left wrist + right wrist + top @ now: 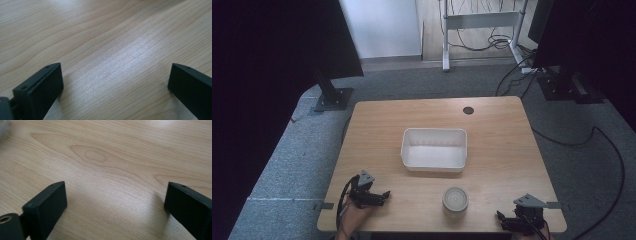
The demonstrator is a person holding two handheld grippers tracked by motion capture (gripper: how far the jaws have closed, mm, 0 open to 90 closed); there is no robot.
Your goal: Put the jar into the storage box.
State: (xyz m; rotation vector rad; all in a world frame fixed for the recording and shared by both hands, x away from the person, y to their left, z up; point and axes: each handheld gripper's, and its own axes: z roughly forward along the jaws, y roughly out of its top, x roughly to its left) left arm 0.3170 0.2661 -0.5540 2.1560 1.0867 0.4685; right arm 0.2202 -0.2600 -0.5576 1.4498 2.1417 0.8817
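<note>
A white rectangular tub (434, 149) sits empty in the middle of the wooden table (492, 125). In front of it, near the front edge, stands a round jar with a pale lid (455, 200). My left gripper (381, 196) rests at the front left corner, pointing right toward the jar, and in the left gripper view its jaws stand wide apart over bare wood (116, 67). My right gripper (502, 219) lies at the front right corner, pointing left. Its jaws (115, 195) are also spread wide with nothing between them.
A round cable hole (468, 110) marks the table's far edge. Dark monitor stands (332, 97) and loose cables (607, 145) lie on the grey carpet around the table. A white desk frame (482, 22) stands at the back.
</note>
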